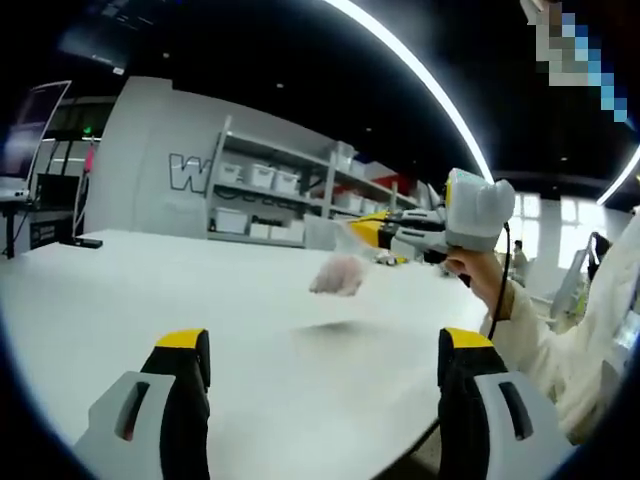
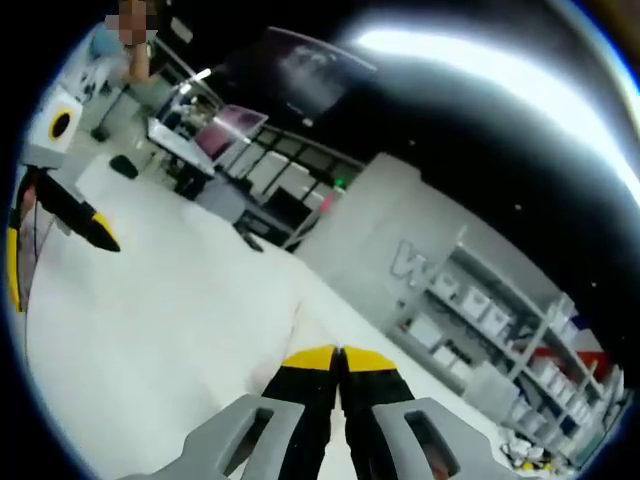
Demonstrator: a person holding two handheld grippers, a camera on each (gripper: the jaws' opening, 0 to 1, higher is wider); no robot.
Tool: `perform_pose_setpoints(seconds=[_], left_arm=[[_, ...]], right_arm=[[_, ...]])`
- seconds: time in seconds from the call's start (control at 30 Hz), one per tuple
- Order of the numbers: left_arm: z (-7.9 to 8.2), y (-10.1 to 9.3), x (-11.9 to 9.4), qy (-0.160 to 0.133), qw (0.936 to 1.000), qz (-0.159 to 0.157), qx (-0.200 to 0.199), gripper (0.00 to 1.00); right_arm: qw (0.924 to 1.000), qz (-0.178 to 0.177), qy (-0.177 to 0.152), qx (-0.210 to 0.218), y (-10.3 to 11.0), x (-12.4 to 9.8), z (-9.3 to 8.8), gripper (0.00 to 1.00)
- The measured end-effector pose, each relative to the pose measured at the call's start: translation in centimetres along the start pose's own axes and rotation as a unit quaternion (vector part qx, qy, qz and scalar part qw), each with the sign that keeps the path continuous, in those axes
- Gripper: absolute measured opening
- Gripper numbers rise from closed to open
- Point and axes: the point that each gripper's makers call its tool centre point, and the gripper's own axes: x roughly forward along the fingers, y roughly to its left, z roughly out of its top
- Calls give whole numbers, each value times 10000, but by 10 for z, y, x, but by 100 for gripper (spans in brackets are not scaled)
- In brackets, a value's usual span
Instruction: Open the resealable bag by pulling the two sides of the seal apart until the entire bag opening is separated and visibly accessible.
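Observation:
A small clear resealable bag (image 1: 340, 272) with pale pink contents hangs in the air above the white table (image 1: 150, 290) and casts a shadow on it. In the left gripper view my right gripper (image 1: 368, 232) comes in from the right, shut on the bag's top edge. My left gripper (image 1: 325, 345) is open, its yellow-tipped jaws wide apart with nothing between them, short of the bag. In the right gripper view my right gripper (image 2: 338, 355) has its jaws pressed together; a thin clear edge of the bag (image 2: 296, 318) trails beyond them. My left gripper (image 2: 55, 250) stands open at the far left.
Shelves with white bins (image 1: 260, 180) stand beyond the table's far edge. A desk with a monitor (image 1: 30, 130) is off to the left. A person's hand and white sleeve (image 1: 560, 340) hold the right gripper. Small items (image 1: 385, 258) lie on the far side of the table.

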Motion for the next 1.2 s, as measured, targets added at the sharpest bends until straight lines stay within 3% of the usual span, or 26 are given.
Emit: perform_pose_setpoints(seconds=[1.2], left_arm=[[1, 2, -5, -54, 10000, 27, -41, 94]], right_arm=[[9996, 154, 208, -100, -7, 28, -7, 0]])
